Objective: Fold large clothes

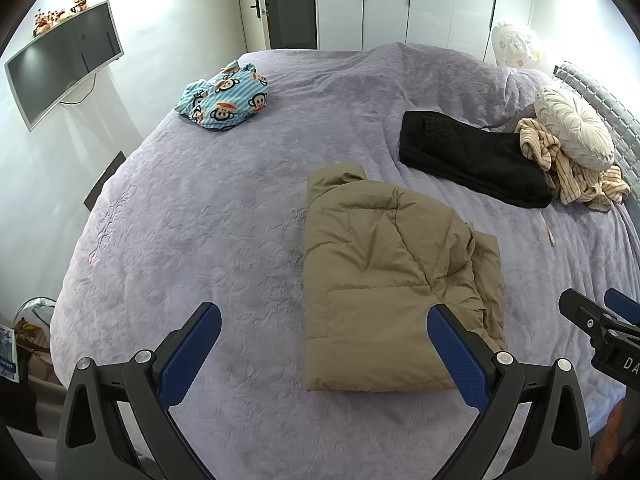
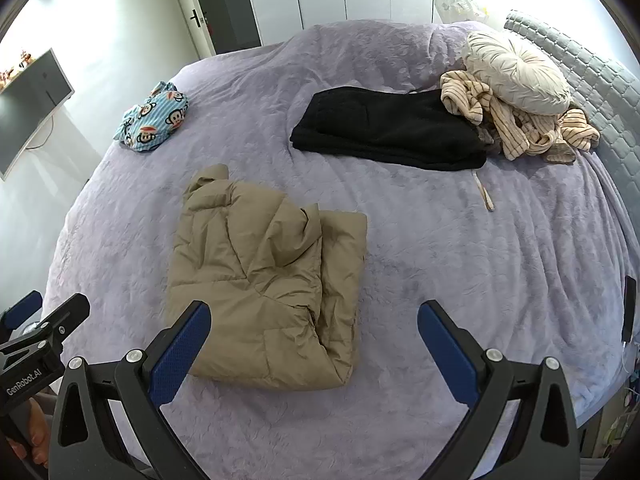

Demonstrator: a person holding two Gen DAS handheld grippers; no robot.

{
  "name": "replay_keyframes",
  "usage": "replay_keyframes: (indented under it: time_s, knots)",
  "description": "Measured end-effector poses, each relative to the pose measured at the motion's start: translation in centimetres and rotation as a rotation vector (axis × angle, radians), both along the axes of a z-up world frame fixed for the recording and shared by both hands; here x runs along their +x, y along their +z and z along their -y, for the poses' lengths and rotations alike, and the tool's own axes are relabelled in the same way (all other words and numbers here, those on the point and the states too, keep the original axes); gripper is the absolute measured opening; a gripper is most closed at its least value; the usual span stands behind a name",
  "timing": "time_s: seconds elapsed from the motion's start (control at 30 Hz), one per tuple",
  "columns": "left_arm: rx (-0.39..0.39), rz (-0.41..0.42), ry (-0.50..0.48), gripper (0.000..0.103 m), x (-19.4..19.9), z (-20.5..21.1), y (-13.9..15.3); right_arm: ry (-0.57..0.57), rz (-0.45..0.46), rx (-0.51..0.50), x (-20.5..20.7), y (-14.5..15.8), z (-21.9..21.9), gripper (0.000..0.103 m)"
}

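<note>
A lavender bed cover (image 1: 240,200) fills the frame. At upper left a wall-mounted television (image 1: 60,64) tilts; a door (image 1: 276,4) and white wardrobe (image 1: 420,0) stand at top. A round cream cushion (image 1: 576,128) rests at right against a grey quilted headboard (image 1: 600,96).

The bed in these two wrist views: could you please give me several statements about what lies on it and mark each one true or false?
1. The tan puffer jacket lies folded on the lavender bedspread. True.
2. The left claw is shut on the jacket. False: it is open and holds nothing.
3. The black garment lies beyond the jacket, nearer the headboard. True.
4. The round cream pillow sits on the monkey-print garment. False: it rests on the striped beige garment.
5. The right claw is open. True.
</note>
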State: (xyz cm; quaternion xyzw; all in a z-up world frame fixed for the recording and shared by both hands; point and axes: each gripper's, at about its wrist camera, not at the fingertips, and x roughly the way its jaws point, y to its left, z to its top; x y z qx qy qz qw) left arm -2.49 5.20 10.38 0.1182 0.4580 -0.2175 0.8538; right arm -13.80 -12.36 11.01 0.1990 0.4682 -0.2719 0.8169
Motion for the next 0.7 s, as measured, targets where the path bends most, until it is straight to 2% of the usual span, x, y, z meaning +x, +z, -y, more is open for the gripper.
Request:
replay_keyframes:
  time_s: [0.7]
  knots:
    - [0.013,0.012,0.016,0.103,-0.11,-0.3,-0.09,0.001,0.0,0.001,0.02,0.05,0.03,0.103]
